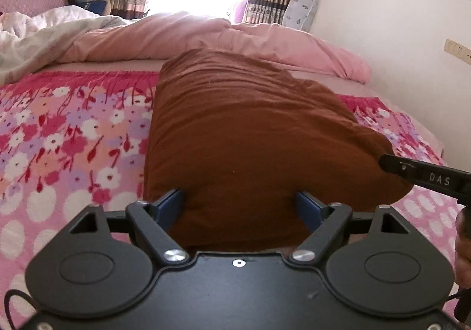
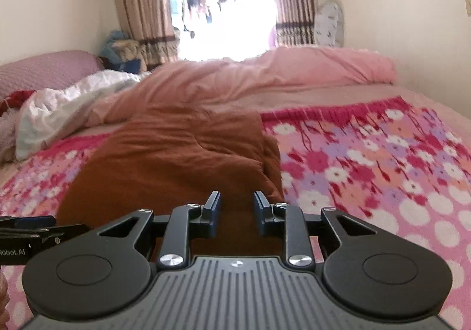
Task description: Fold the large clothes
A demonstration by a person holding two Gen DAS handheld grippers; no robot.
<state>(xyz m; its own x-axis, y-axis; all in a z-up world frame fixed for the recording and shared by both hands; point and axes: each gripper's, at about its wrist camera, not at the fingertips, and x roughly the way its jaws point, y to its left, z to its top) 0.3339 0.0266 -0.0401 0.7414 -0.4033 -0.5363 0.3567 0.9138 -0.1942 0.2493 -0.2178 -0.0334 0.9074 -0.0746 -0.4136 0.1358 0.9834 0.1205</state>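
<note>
A large brown garment [image 1: 250, 130] lies folded lengthwise on the floral bedspread [image 1: 64, 136], running away from me. My left gripper [image 1: 240, 206] is open, its blue-padded fingers wide apart over the garment's near end, with nothing between them. My right gripper [image 2: 237, 208] is open with a narrower gap, at the near right edge of the same garment [image 2: 176, 165]. The right gripper also shows in the left wrist view [image 1: 426, 177] at the garment's right edge. The left gripper's side [image 2: 32, 230] shows at the left of the right wrist view.
A pink duvet [image 1: 206, 33] and a white quilt [image 1: 35, 36] are bunched at the far side of the bed. A wall [image 1: 397, 21] runs along the right. Curtains [image 2: 141, 0] frame a bright window behind the bed.
</note>
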